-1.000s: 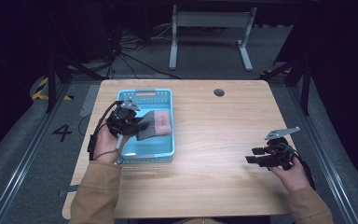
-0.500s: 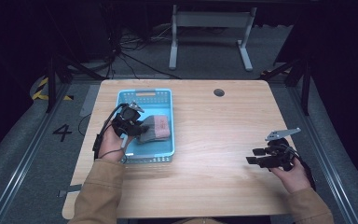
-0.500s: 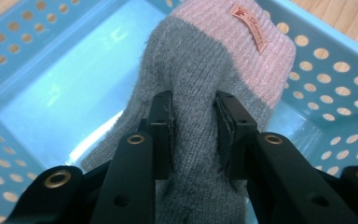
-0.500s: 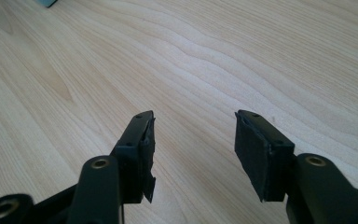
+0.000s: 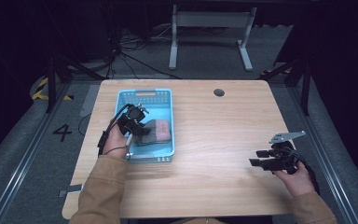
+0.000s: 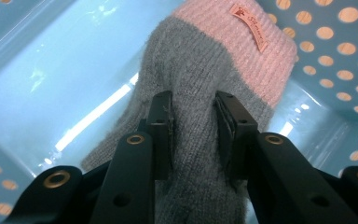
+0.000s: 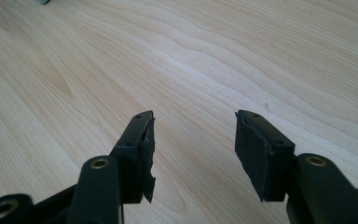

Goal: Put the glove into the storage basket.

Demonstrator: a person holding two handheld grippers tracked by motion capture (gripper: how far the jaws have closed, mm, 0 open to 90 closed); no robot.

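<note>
Two grippers working: the left gripper [image 6: 193, 135] is pinching a fold of the grey-and-pink knit item [image 6: 214, 79] lying inside the blue basket [image 5: 168, 95] at the tabletop's [image 5: 223, 135] far left, while the right gripper [image 7: 193, 154] is hovering released over bare wood, near right.

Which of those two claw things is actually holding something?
The left claw, inside the blue basket, pinches a grey knitted piece with a pink cuff. The right claw gapes open over the bare wooden table.
</note>
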